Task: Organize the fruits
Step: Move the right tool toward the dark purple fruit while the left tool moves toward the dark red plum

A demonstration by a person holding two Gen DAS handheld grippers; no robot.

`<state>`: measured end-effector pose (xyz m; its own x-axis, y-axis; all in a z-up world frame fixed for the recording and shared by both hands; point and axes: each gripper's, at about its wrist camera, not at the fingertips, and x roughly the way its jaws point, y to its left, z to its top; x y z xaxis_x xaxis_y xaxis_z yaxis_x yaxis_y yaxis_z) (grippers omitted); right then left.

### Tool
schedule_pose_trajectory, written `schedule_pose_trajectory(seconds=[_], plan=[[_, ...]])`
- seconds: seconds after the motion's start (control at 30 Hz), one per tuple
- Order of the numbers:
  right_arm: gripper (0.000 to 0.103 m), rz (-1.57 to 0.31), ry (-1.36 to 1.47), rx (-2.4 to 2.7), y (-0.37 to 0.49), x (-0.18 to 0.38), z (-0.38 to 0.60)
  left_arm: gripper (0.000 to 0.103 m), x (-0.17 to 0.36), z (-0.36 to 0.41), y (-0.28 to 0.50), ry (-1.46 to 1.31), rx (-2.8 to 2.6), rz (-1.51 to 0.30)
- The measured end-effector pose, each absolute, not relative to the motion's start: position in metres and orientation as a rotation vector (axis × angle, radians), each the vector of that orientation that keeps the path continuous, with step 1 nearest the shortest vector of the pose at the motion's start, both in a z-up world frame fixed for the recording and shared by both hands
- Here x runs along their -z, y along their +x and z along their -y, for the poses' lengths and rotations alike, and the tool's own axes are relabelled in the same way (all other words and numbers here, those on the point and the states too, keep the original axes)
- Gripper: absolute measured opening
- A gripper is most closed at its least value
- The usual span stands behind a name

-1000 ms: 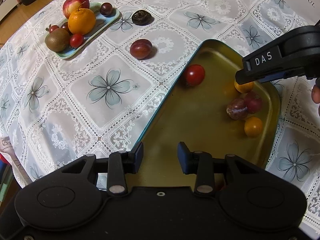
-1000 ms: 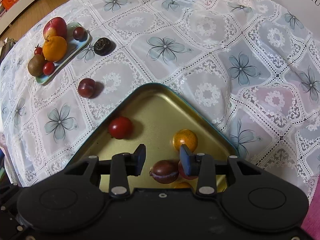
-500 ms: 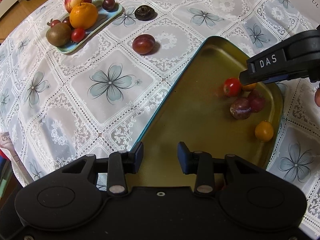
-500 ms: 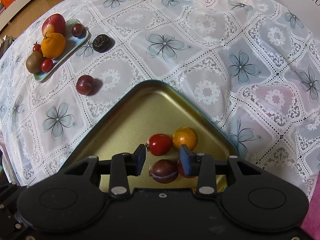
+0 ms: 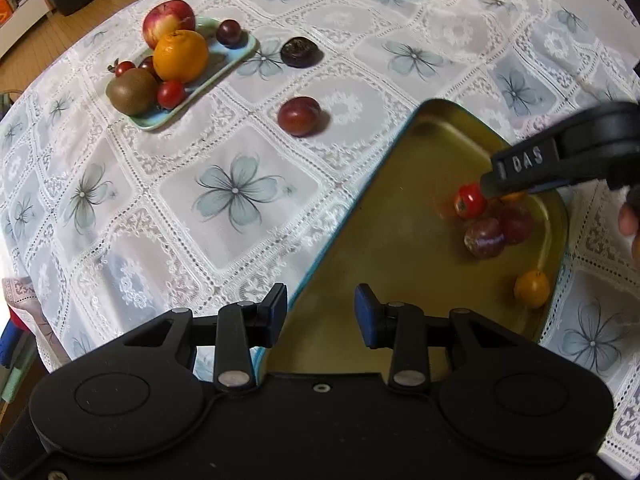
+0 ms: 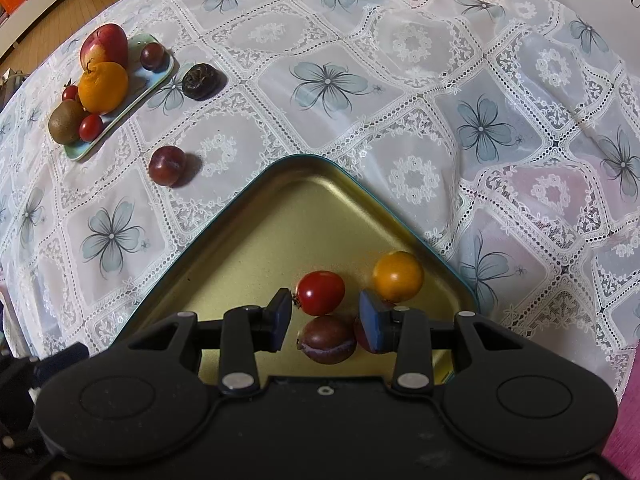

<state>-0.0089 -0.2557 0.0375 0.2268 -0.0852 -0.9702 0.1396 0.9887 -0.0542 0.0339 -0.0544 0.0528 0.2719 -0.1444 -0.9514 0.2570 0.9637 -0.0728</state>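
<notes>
Right wrist view shows your right gripper point(image 6: 325, 314) with fingers apart, the red tomato point(image 6: 321, 292) just ahead between them in the gold tray point(image 6: 256, 240). Your left gripper point(image 5: 321, 309) also gapes, empty, over the tray's rim.

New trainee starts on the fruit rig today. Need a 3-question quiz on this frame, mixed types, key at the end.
1. True or false: the right gripper is shut on the red cherry tomato.
2. Multiple choice: where does the orange sit? A) in the gold tray B) on the light green plate C) loose on the tablecloth
3. Fill in: on the cloth between plate and tray lie two loose fruits, a reddish plum and a ____, wrinkled one nearer the plate.

Key
1. False: the jaws stand open, with the tomato just ahead of the gap.
2. B
3. dark
</notes>
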Motion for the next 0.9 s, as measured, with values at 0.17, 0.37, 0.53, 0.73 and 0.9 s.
schedule_pose_trajectory(seconds=[0.17,0.37,0.53,0.73,0.9], plan=[[0.040,-1.333,0.046,0.150,-0.009,-0.037,0.255,0.046,-0.059,0.035,0.053,0.041,0.227,-1.263],[0.040,-1.337,0.053,0.155,-0.007,-0.035,0.254,0.046,-0.079,-0.008,0.083,-0.040,0.069,-1.178],[0.040,-1.341,0.058,0.143,0.001,-0.039,0.250,0.046,-0.076,-0.030,0.103,-0.060,-0.039,-1.166],[0.040,-1.298,-0.001,0.137,0.028,-0.046,0.232,0.046,-0.055,-0.031,0.118,-0.046,-0.031,-1.225],[0.041,-1.278,0.003,0.095,0.068,-0.045,0.219,0.046,-0.040,-0.025,0.128,-0.046,-0.026,-1.277]])
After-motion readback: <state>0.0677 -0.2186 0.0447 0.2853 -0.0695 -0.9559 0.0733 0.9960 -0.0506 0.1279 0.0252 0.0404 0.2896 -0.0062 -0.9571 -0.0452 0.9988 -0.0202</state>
